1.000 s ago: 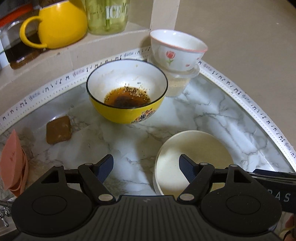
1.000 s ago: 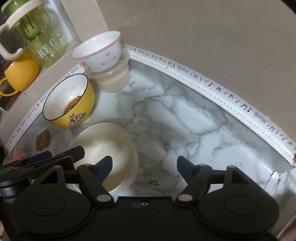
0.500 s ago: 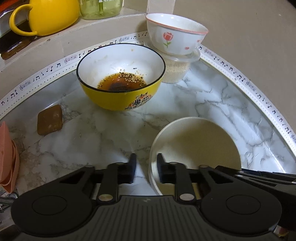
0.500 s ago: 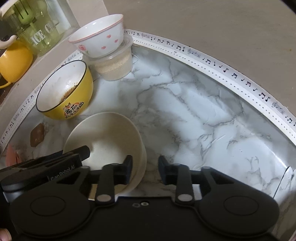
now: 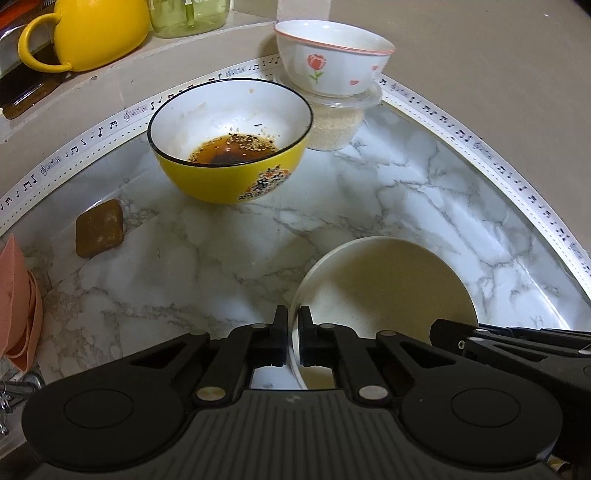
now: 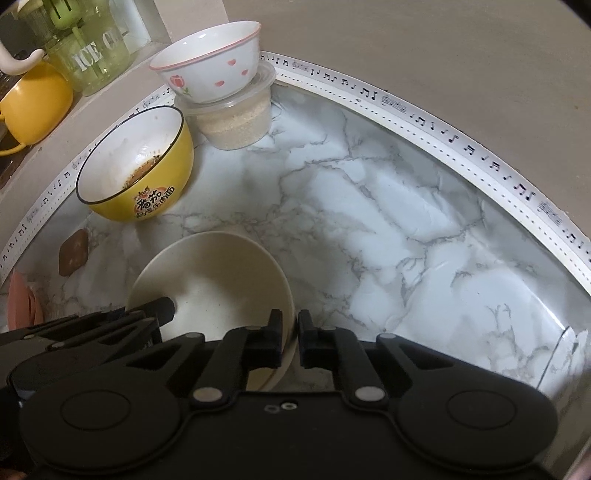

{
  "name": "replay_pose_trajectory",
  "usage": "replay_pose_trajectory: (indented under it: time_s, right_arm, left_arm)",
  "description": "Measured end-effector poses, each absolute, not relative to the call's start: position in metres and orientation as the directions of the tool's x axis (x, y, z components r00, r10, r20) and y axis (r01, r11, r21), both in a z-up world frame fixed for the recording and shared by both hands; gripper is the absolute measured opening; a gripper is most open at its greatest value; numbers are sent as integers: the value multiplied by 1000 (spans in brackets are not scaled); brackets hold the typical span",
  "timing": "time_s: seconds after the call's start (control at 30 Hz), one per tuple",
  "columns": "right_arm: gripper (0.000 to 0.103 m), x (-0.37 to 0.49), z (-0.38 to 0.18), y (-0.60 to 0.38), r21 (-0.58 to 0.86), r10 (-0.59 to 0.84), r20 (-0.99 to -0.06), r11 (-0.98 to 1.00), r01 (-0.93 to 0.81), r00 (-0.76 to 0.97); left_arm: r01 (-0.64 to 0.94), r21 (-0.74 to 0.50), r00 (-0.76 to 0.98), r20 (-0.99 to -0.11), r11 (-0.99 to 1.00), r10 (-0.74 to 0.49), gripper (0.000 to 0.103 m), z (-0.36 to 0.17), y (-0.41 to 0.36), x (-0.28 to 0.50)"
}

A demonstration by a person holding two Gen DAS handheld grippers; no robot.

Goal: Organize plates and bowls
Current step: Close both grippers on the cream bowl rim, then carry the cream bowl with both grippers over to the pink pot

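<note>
The cream bowl (image 5: pixel 384 291) is sitting near the front of the marble counter (image 5: pixel 388 192), to the right in the left wrist view and to the left in the right wrist view (image 6: pixel 214 280). It is plain and pale, with a speckled inside, and it looks empty. In the right wrist view a second rim is showing under it, so it may be resting in another dish; I cannot tell for sure.

The left claw (image 5: pixel 293 338) is gripping the bowl's near-left rim, its two fingers closed narrow with the wall pinched between them. The right claw (image 6: pixel 290 341) is clamping the bowl's near-right rim the same way, one finger inside and one outside. Both are pointing steeply downward toward the counter, each appearing at the edge of the other's view.

Farther back, a yellow bowl (image 5: pixel 229 144) is holding brown sauce with seeds. To its right a white bowl with red flowers (image 5: pixel 332 59) is sitting on top of a lidded plastic tub (image 5: pixel 336 122). A brown square (image 5: pixel 99 228) is lying at the left, and a yellow mug (image 5: pixel 85 31) is standing on the far ledge.
</note>
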State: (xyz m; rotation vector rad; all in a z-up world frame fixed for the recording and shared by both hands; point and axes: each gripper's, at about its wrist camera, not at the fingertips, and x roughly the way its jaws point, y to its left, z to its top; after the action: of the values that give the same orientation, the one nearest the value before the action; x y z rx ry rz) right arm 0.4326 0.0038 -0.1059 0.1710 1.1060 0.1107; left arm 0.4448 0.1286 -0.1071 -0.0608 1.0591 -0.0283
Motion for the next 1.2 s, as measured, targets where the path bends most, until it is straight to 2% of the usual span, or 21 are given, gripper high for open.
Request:
replay_pose_trajectory:
  time_s: [0.53,0.93,1.2]
  right_arm:
    - [8,381,-46,-46,185,141,-853,982,38,503]
    - [8,323,6,-107,174,107,-803,983,59,587]
    - [9,275,20,-159,150,49,-792,982,116,608]
  left_arm:
    - [125,-61,546,-829,990,-120,5,-40,86,391]
    - [274,-27,589,-786,961,-190,5,16,14,338]
    - [382,-39,566,-780,923,-267,5,24,-40,300]
